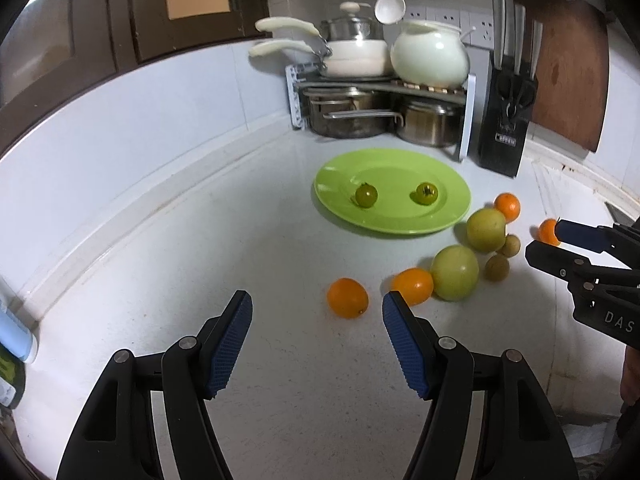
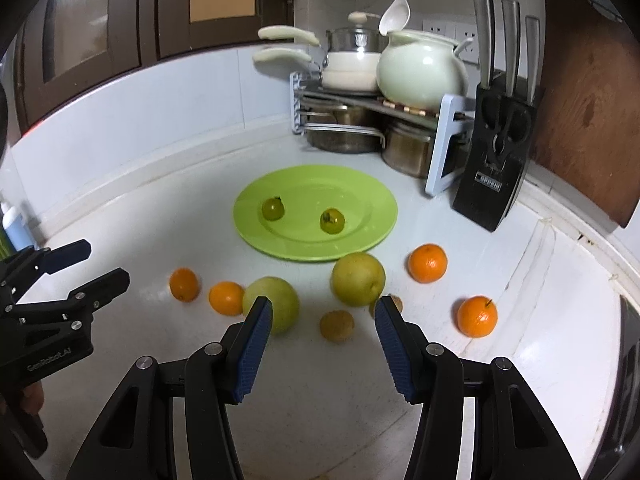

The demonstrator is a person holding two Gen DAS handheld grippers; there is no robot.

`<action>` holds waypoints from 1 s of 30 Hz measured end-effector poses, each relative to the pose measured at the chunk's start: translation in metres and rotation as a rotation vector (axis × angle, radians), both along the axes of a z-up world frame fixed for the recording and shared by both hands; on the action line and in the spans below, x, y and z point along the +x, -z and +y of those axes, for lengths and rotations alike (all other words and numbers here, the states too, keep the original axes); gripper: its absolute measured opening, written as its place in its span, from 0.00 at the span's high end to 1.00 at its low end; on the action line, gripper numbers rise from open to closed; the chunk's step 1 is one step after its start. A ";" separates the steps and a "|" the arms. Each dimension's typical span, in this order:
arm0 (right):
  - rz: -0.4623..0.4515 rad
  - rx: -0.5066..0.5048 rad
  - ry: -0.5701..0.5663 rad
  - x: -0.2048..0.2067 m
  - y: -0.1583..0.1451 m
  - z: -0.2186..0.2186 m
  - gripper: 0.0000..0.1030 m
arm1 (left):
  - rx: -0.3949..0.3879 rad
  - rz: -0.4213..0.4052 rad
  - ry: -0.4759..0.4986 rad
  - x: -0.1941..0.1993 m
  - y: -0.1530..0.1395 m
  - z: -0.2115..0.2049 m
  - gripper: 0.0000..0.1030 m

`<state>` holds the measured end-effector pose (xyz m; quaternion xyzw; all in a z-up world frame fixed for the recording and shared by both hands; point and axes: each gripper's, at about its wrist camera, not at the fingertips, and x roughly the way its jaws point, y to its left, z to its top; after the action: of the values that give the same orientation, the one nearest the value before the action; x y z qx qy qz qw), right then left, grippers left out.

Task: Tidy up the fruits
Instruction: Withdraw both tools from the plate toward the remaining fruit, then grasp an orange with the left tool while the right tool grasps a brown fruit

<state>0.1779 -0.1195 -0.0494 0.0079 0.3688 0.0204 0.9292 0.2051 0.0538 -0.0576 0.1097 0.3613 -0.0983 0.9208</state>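
Note:
A green plate (image 1: pixel 400 168) (image 2: pixel 360 200) holds two small green tomatoes (image 1: pixel 366 195) (image 2: pixel 332 221). Loose on the white counter lie several oranges (image 1: pixel 347 298) (image 2: pixel 477 316), two large yellow-green fruits (image 1: pixel 455 272) (image 2: pixel 357 278) and two small brown fruits (image 1: pixel 497 267) (image 2: pixel 337 325). My left gripper (image 1: pixel 316 304) (image 2: pixel 105 261) is open above the counter, its tips just short of the nearest orange. My right gripper (image 2: pixel 324 312) (image 1: pixel 546 240) is open too, with a brown fruit lying in line with the gap and touched by neither pad. The other brown fruit (image 2: pixel 395 301) is half hidden behind its right finger.
A rack (image 1: pixel 298 92) of steel pots, white pans and a white jar (image 1: pixel 430 54) fills the back corner. A black knife block (image 2: pixel 492 176) and a wooden board (image 2: pixel 584 112) stand to its right. A white ladle (image 1: pixel 390 4) hangs above. A bottle (image 2: pixel 14 224) stands far left.

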 end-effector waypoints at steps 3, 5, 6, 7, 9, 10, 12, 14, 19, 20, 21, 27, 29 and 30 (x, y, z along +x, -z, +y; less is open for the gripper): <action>0.022 0.005 0.001 0.004 0.008 -0.002 0.47 | 0.008 0.011 0.013 0.006 0.007 -0.004 0.35; 0.035 0.005 0.001 0.007 0.012 -0.003 0.47 | 0.010 0.020 0.020 0.010 0.012 -0.005 0.35; 0.040 0.005 0.003 0.009 0.014 -0.004 0.47 | 0.011 0.027 0.022 0.013 0.015 -0.006 0.35; 0.047 0.006 0.004 0.011 0.016 -0.004 0.47 | 0.011 0.035 0.026 0.015 0.018 -0.007 0.35; 0.058 0.004 0.008 0.015 0.021 -0.006 0.47 | 0.013 0.051 0.031 0.021 0.023 -0.009 0.35; 0.063 0.006 0.007 0.016 0.022 -0.006 0.47 | 0.013 0.058 0.034 0.022 0.026 -0.011 0.35; 0.072 0.007 0.006 0.019 0.026 -0.007 0.47 | 0.013 0.067 0.038 0.026 0.031 -0.012 0.35; 0.085 0.013 0.005 0.023 0.031 -0.008 0.47 | 0.016 0.077 0.044 0.031 0.036 -0.015 0.35; 0.129 0.046 0.006 0.032 0.043 -0.013 0.48 | 0.012 0.095 0.050 0.040 0.045 -0.019 0.36; 0.133 0.046 0.006 0.034 0.045 -0.013 0.48 | 0.012 0.101 0.049 0.042 0.047 -0.020 0.38; 0.135 0.045 0.005 0.035 0.046 -0.014 0.48 | 0.011 0.104 0.050 0.043 0.048 -0.020 0.40; 0.154 0.048 -0.003 0.043 0.053 -0.015 0.52 | 0.005 0.118 0.052 0.051 0.054 -0.023 0.47; 0.160 0.052 -0.004 0.045 0.055 -0.015 0.54 | 0.002 0.125 0.052 0.053 0.056 -0.024 0.50; 0.161 0.054 -0.005 0.046 0.056 -0.015 0.54 | -0.001 0.129 0.052 0.054 0.057 -0.024 0.52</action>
<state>0.2236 -0.1348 -0.1053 0.0334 0.4416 0.0319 0.8960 0.2589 0.0294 -0.1145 0.1120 0.4166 -0.1294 0.8928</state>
